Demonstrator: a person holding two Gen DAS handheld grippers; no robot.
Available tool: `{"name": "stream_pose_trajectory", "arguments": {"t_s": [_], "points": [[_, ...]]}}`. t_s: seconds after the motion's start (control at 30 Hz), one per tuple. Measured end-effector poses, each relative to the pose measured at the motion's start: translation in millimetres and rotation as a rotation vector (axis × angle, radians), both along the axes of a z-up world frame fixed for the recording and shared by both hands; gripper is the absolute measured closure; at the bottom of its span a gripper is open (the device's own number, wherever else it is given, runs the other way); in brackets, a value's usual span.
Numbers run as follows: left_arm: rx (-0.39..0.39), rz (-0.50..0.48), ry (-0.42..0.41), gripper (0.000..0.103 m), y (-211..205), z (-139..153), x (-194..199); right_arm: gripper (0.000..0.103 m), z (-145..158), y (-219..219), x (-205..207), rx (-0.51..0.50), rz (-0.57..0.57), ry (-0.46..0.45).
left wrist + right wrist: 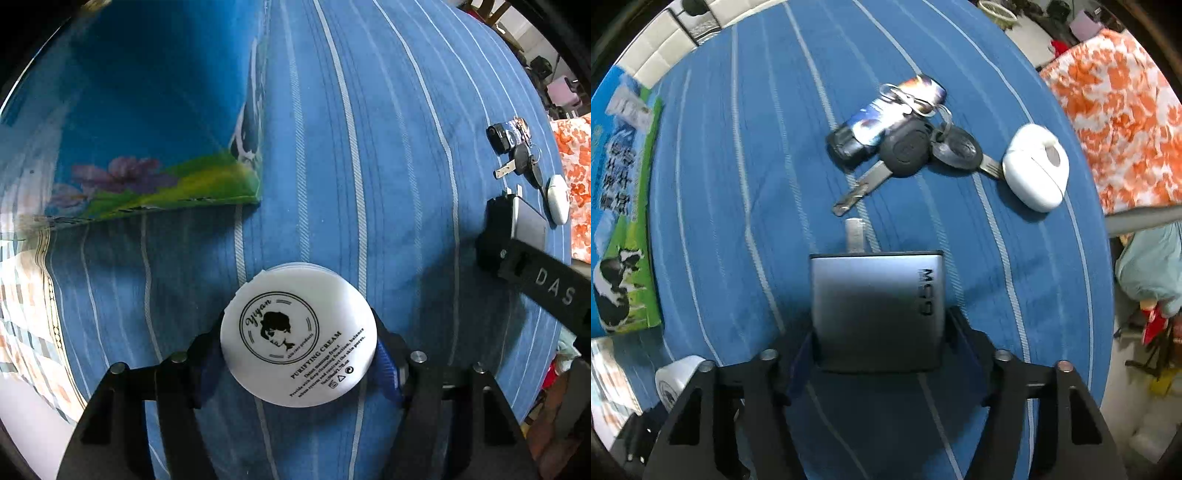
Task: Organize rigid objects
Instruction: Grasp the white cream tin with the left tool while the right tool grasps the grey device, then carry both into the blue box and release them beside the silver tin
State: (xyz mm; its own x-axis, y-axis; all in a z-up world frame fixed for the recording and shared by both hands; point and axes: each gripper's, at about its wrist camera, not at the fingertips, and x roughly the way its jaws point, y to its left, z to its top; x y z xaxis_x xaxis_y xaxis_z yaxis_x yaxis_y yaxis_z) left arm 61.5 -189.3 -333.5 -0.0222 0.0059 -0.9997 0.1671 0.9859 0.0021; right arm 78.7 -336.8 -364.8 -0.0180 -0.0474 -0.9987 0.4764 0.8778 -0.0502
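Note:
My left gripper (298, 350) is shut on a round white cream jar (298, 334) with a printed lid, held over the blue striped cloth (388, 147). My right gripper (879, 332) is shut on a grey metal charger block (877, 306) with a plug prong at its far end. The charger and right gripper also show in the left wrist view (524, 225) at the right. A bunch of keys with a black fob (905, 144) lies ahead of the charger. A white earbud case (1036, 171) lies to its right. The jar shows at the lower left of the right wrist view (676, 376).
A blue and green milk carton box (129, 129) stands to the left on the cloth; it also shows in the right wrist view (620, 206). An orange and white patterned fabric (1115, 118) lies past the cloth's right edge. Clutter sits beyond the right side.

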Motion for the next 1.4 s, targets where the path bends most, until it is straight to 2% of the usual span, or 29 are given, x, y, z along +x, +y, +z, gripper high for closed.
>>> {"name": "stream_pose_trajectory", "arguments": {"t_s": [0.03, 0.23, 0.3, 0.4, 0.6, 0.8, 0.97, 1.07, 1.2, 1.27, 1.4], "points": [[0.002, 0.002, -0.002, 0.037, -0.8, 0.0, -0.7, 0.042, -1.4, 12.6, -0.8, -0.003, 0.006, -0.002], [0.006, 0.007, -0.005, 0.037, 0.3, 2.0, -6.0, 0.042, -3.2, 25.1, -9.4, 0.005, 0.036, 0.002], [0.012, 0.001, -0.013, 0.038, 1.0, 6.5, -7.1, 0.042, 4.3, 37.8, -17.2, 0.006, 0.031, 0.002], [0.018, -0.010, -0.036, 0.038, -3.4, 12.2, -9.6, 0.042, 5.9, 31.0, -21.6, 0.005, 0.039, -0.006], [-0.003, -0.049, -0.101, 0.038, -12.1, 37.9, -18.9, 0.042, 35.8, 32.0, -36.9, -0.042, 0.063, -0.074], [-0.035, -0.092, -0.189, 0.038, -24.6, 75.9, -20.7, 0.042, 81.0, 26.1, -41.7, -0.072, 0.061, -0.170], [-0.090, -0.113, -0.282, 0.038, -28.2, 126.6, -16.7, 0.042, 130.7, 24.1, -40.1, -0.067, 0.055, -0.254], [-0.129, -0.113, -0.342, 0.038, -23.4, 159.6, -0.8, 0.042, 157.0, 26.8, -33.6, -0.050, 0.065, -0.296], [-0.152, -0.086, -0.425, 0.037, 1.5, 203.1, 23.1, 0.042, 192.1, 46.7, -18.1, -0.016, 0.097, -0.360], [-0.155, -0.064, -0.442, 0.037, 19.0, 216.0, 31.4, 0.042, 206.4, 62.7, -8.9, 0.001, 0.121, -0.382], [-0.130, 0.008, -0.476, 0.037, 76.1, 239.2, 49.7, 0.042, 227.6, 104.8, 17.9, 0.070, 0.172, -0.430]]}}
